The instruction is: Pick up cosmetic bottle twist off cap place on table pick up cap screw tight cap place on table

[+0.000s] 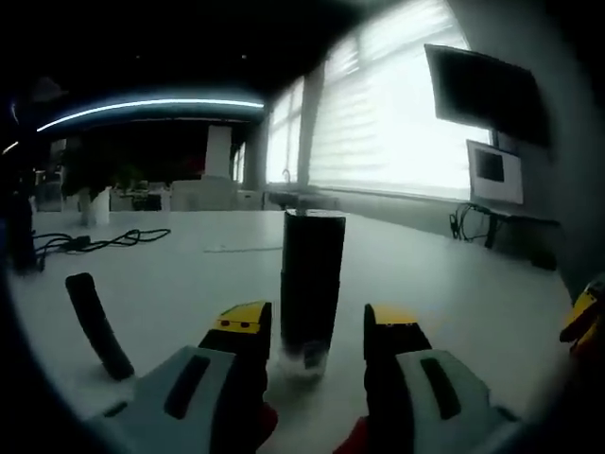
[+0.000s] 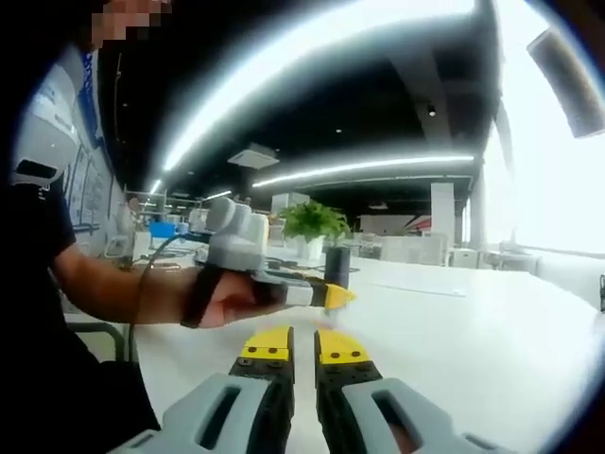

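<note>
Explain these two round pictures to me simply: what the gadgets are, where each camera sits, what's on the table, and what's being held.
A person holds a two-jaw gripper in each hand; a fisheye camera rides on each.

The left gripper view looks along the left gripper, jaws open beside a dark cosmetic bottle standing upright on the white table. Whether they touch it is unclear. A dark stick-like item and cables lie further off.

The right gripper view shows the right gripper, jaws nearly closed, holding nothing. Beyond it, the person's hand carries the left gripper toward the bottle.
</note>
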